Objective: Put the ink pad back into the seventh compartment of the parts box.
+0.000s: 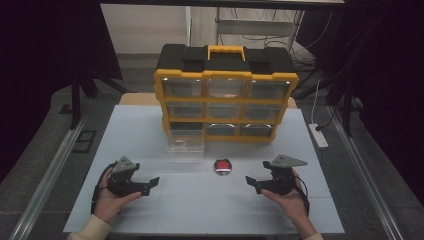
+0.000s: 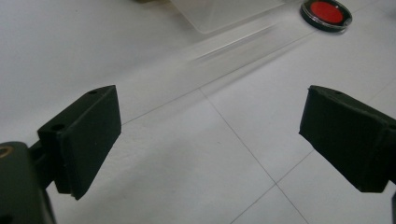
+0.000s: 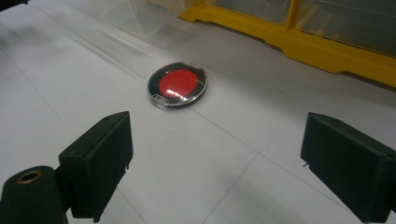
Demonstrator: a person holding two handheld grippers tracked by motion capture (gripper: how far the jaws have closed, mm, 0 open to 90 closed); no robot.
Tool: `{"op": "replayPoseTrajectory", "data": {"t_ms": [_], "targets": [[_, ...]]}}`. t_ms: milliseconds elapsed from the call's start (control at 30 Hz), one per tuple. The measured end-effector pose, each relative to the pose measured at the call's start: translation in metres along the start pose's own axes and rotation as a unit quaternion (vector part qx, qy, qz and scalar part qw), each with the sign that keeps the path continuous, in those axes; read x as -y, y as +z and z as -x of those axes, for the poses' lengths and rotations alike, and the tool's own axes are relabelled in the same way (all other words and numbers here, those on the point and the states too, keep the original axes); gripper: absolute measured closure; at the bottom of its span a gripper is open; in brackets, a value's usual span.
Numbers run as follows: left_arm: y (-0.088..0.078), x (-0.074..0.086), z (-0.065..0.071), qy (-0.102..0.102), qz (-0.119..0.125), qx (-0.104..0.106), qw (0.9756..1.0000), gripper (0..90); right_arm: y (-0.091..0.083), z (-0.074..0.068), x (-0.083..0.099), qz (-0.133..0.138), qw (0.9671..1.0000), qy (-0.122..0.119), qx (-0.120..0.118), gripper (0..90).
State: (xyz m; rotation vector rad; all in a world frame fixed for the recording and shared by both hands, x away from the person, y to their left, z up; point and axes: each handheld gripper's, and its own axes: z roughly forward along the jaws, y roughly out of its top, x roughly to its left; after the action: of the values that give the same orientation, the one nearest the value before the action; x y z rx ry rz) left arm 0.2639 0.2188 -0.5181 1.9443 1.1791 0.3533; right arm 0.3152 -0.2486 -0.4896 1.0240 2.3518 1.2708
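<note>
High view: looks from above the person's side, forward and down. It is far off and takes in the whole white table [image 1: 200,200] and the yellow drawer box [image 1: 226,95] at the back.
Left gripper view: sits low and close to the table [image 2: 187,154], looking along its own jaws toward the red round case [image 2: 325,13] far ahead.
Right gripper view: also low and close, facing the red round case [image 3: 178,84] from nearer.
Shared: all three see the red round case [image 1: 222,166] and the clear drawer [image 1: 186,141] on the table.
</note>
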Motion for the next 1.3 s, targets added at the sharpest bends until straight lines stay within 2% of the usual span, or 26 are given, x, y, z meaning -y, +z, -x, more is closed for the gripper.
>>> {"op": "replayPoseTrajectory", "data": {"t_ms": [567,800,1300], "targets": [[0.0,0.001,0.001,0.003,-0.001,-0.002,1.0,6.8,0.019,-0.006,-0.024,-0.007,0.9999,-0.01,-0.011,9.4],[0.001,0.001,0.001,0.005,-0.004,-0.002,1.0,6.9,0.026,-0.008,-0.028,-0.01,0.9998,-0.018,-0.005,9.8],[0.001,0.001,0.002,0.006,-0.006,-0.002,1.0,6.8,0.039,-0.018,-0.039,-0.02,0.9989,-0.04,-0.012,9.9]]}}
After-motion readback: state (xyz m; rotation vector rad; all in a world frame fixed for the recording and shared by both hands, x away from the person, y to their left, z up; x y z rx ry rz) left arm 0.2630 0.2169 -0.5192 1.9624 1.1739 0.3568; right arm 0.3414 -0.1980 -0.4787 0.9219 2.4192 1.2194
